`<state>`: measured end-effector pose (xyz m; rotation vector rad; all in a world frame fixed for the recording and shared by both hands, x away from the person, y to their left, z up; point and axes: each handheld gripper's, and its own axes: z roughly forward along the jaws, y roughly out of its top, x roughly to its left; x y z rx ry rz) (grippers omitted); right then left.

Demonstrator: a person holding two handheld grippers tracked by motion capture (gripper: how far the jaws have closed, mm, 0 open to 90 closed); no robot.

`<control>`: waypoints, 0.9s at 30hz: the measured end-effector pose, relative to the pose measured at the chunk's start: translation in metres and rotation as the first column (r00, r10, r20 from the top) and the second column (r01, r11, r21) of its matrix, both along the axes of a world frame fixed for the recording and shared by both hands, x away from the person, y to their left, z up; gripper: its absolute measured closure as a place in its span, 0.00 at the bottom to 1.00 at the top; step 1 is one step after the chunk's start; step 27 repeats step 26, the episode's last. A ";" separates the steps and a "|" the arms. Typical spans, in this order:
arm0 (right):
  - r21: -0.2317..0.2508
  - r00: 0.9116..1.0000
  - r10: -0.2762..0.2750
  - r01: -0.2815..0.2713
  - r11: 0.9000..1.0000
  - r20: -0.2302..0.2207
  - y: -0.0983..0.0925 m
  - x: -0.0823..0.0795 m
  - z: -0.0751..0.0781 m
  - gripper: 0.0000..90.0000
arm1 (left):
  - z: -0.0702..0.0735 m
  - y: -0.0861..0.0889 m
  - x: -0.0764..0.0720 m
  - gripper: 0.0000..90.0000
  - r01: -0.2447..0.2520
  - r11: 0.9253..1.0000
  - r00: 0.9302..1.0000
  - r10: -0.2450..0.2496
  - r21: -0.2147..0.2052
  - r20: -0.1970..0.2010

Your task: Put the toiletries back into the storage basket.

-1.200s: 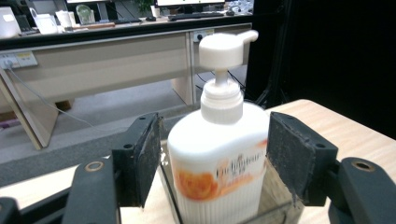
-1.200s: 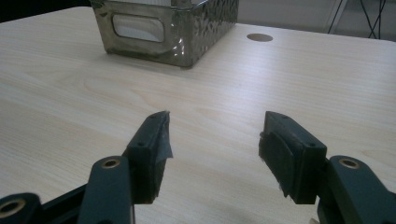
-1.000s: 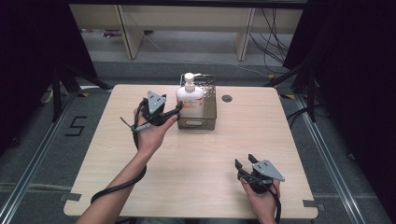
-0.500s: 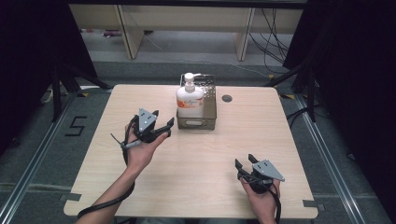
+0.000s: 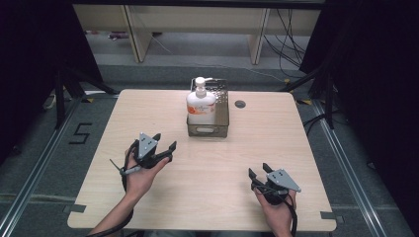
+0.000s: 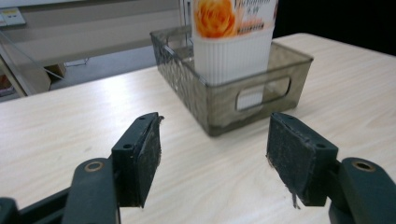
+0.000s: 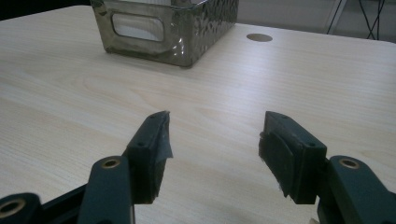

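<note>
Your left gripper (image 6: 212, 154) had its jaws spread wide with nothing between them, only bare wood showing in the gap. In the high view that gripper (image 5: 160, 148) sat in your left hand (image 5: 141, 173) over the near left part of the counter (image 5: 237, 158), its jaws pointing toward the far right, at the basket. A cable looped down from it along your forearm.

Your right gripper (image 7: 215, 154) was likewise wide open and held nothing; its jaws framed plain tabletop. From above, that gripper (image 5: 259, 175) rested in your right hand (image 5: 274, 202) near the counter's near right edge, jaws aimed toward the far left, grey three-cornered plate on top.

The two grippers were well apart, one at each near side of the counter.

Beyond the left jaws stood the smoky, translucent basket (image 6: 224, 100), with a slot handle cut into its near end. In the high view the basket (image 5: 220, 129) lay at the far middle of the counter, long side running near to far. A white pump bottle (image 5: 200, 104) with an orange flower label stood upright inside it, in the near left part; the left gripper view showed the bottle (image 6: 233, 51) ribbed at its lower body, close against the basket's near wall.

Just right of the basket, a small round hole (image 5: 240, 104) sat in the counter; it showed as well past the basket in the right gripper view (image 7: 259, 37).
</note>
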<state>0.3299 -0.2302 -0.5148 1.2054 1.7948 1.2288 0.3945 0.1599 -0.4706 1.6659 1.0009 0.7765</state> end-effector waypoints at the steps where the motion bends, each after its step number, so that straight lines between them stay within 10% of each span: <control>1: -0.001 1.000 0.001 -0.001 1.000 0.002 0.000 0.000 0.000 0.47 | -0.003 0.002 -0.001 0.38 -0.001 1.000 1.000 0.001 -0.002 -0.003; 9: -0.002 1.000 -0.010 0.010 1.000 0.003 -0.001 0.000 0.000 0.47 | -0.039 0.020 -0.014 0.39 -0.022 1.000 0.999 0.021 -0.005 -0.039; 27: 0.000 1.000 -0.002 0.002 1.000 -0.002 -0.001 0.001 0.000 0.47 | -0.051 0.023 -0.021 0.39 -0.020 1.000 1.000 0.020 0.003 0.009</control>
